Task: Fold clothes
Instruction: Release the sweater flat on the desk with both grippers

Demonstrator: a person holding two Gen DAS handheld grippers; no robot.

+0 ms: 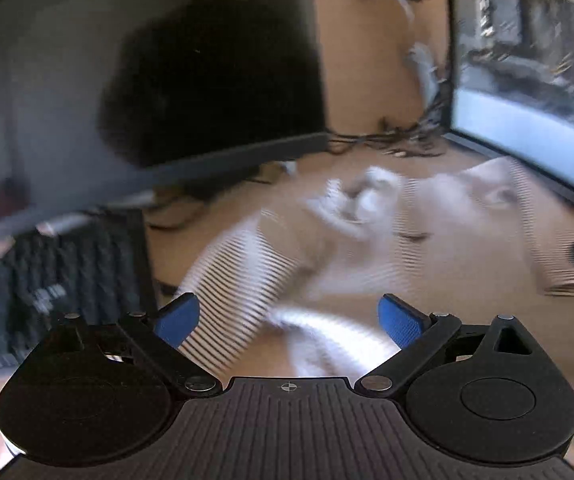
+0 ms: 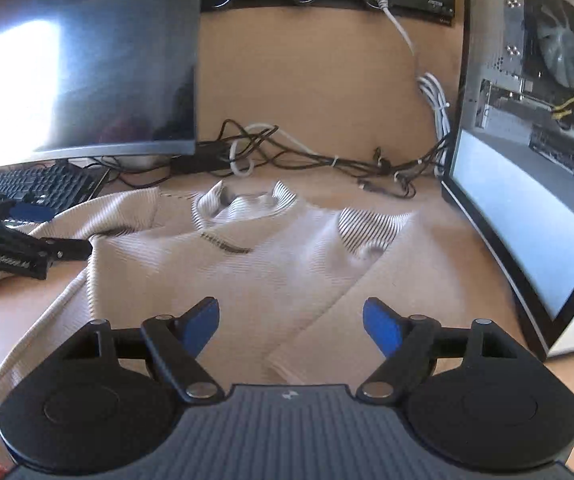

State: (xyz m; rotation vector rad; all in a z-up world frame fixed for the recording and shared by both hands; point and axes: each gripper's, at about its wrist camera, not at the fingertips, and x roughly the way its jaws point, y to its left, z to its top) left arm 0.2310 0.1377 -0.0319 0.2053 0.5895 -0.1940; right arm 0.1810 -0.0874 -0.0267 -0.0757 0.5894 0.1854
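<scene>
Cream ribbed sweater with striped collar (image 2: 223, 264) lay on the tan desk (image 2: 319, 80); left gripper (image 1: 289, 320) and right gripper (image 2: 291, 324) both stood open, holding nothing.

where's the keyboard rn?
Right wrist view: the black keyboard sits far left on the desk, under the monitor, just behind the left tool and the striped sweater's left sleeve.

PC case (image 2: 535, 168) walls off your right, monitor (image 2: 87, 56) and keyboard (image 2: 43, 188) block the left. Cable tangle (image 2: 327, 160) runs along the back wall. Bare tabletop (image 2: 447, 280) beside the sweater (image 2: 227, 272) is free to pass on the right.
</scene>
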